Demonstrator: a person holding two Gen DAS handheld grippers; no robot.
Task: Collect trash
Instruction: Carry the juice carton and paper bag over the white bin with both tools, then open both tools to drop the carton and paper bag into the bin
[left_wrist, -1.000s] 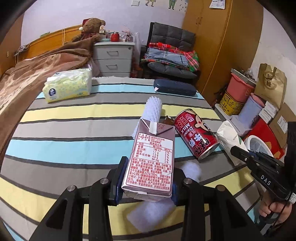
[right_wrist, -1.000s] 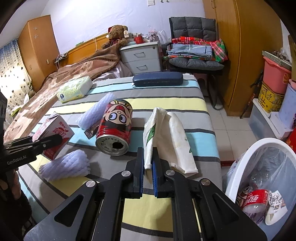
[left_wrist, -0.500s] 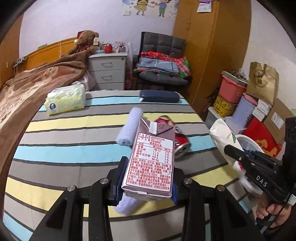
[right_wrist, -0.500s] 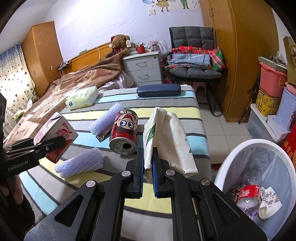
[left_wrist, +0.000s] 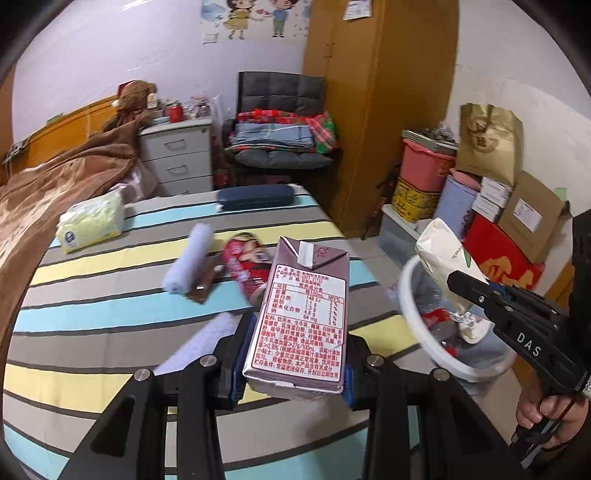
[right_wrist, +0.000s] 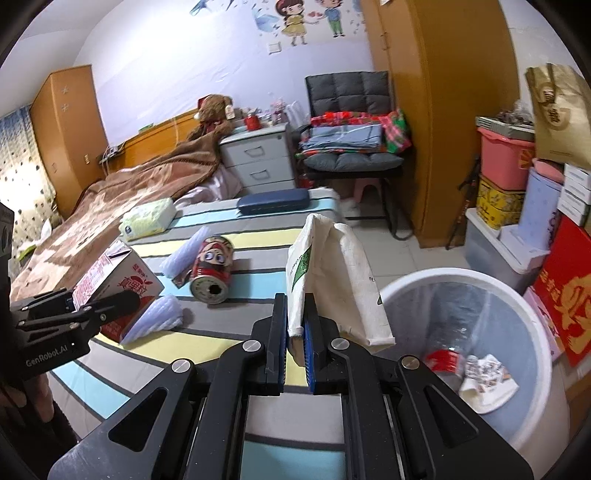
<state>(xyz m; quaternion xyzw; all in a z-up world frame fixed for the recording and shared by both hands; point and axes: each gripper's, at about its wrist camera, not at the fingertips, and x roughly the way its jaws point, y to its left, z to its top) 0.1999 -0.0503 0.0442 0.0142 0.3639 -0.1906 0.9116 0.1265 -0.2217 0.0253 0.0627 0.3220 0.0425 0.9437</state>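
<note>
My left gripper (left_wrist: 293, 354) is shut on a brown drink carton (left_wrist: 301, 317), held above the striped bed; the right wrist view shows that carton (right_wrist: 118, 288) at the left. My right gripper (right_wrist: 295, 336) is shut on the edge of a white paper bag (right_wrist: 332, 280), which hangs beside the rim of a white trash bin (right_wrist: 461, 280). In the left wrist view the bag (left_wrist: 447, 266) sits over the bin (left_wrist: 413, 317). The bin holds a red can and crumpled paper. A red can (right_wrist: 212, 271) and two white foam sleeves (right_wrist: 155, 319) lie on the bed.
A tissue pack (right_wrist: 149, 218) and a dark blue case (right_wrist: 273, 201) lie at the far end of the striped bed (right_wrist: 258, 240). Behind it stand a drawer unit (right_wrist: 258, 162) and a chair with folded clothes (right_wrist: 351, 147). Boxes and tubs (right_wrist: 517, 192) crowd the right wall.
Both grippers have risen and pulled back from the bed, carrying the carton and the bag. They have swung right, so the trash bin now fills more of both views.
</note>
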